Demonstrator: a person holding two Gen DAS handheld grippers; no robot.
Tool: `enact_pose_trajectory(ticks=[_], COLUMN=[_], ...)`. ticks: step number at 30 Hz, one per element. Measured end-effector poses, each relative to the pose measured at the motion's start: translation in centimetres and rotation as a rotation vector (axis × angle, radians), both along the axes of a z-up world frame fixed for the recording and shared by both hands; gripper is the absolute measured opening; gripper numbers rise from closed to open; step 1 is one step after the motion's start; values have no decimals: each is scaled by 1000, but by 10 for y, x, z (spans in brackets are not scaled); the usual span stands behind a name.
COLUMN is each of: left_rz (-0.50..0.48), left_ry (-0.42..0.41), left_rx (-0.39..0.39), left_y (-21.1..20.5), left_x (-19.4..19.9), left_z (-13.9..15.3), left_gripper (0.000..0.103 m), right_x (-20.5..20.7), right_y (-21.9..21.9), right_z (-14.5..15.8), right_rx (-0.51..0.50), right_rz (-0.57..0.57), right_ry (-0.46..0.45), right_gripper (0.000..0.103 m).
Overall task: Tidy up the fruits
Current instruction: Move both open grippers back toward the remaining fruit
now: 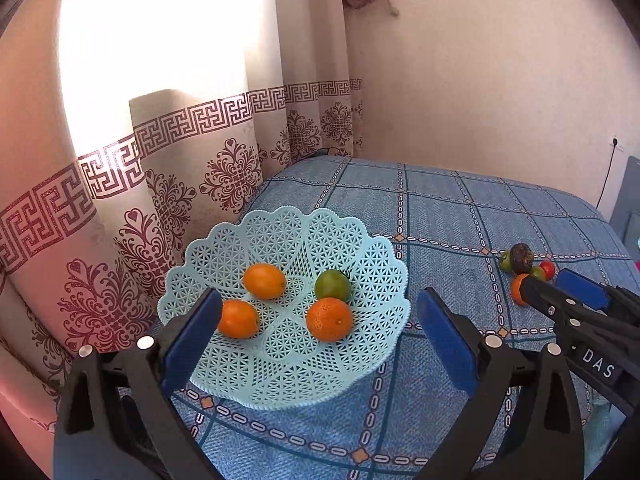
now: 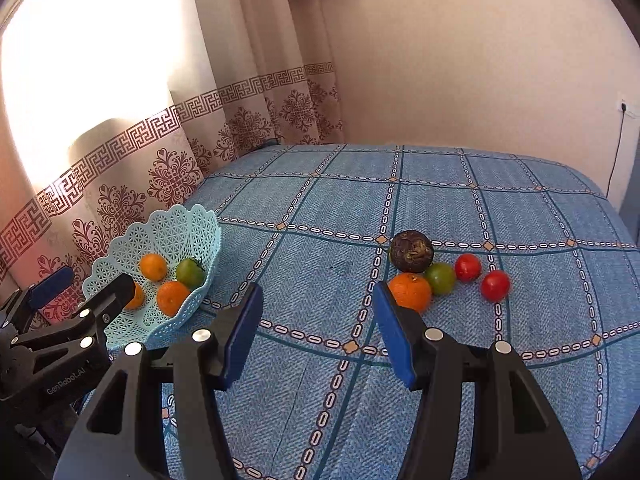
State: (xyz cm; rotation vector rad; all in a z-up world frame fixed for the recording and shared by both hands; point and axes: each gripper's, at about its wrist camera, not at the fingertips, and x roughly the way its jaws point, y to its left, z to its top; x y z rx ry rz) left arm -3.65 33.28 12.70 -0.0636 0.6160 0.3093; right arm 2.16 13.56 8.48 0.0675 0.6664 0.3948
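Note:
A pale blue lattice basket [image 1: 360, 360] [image 2: 168, 224] sits at the table's left edge. Three orange fruits and a green fruit [image 1: 332, 285] lie inside it. My left gripper [image 1: 320, 340] hovers open over the basket's near side, nothing between its fingers. Further right on the cloth lies a cluster: an orange [image 2: 410, 291], a green fruit [image 2: 440, 278], a dark brown wrinkled fruit [image 2: 412, 251] and two red tomatoes [image 2: 468, 267] [image 2: 495, 285]. My right gripper [image 2: 318, 328] stands open and empty just left of and short of the orange.
A blue checked cloth [image 2: 320, 208] covers the table. Patterned curtains [image 1: 168, 184] hang close behind the basket on the left. A cream wall with a socket and cable [image 2: 624, 108] stands behind and to the right.

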Motion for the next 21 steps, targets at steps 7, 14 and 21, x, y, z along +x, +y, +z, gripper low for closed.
enact_pose_trajectory(ticks=[7,14,21], left_rz=[-34,-74,-115], left_ry=[19,38,60], left_rx=[12,27,41], left_y=[-19,-39,-60], left_x=[6,15,25], left_z=[-4,-8,-12], left_gripper=[99,99,99], right_x=[3,11,21], right_y=[-24,-58,-88], right_z=[-10,-23,-35], right_rx=[-34,-60,-71], right_rz=[-35,-95,-149], right_ry=[10,32,57], right_gripper=[57,57,57])
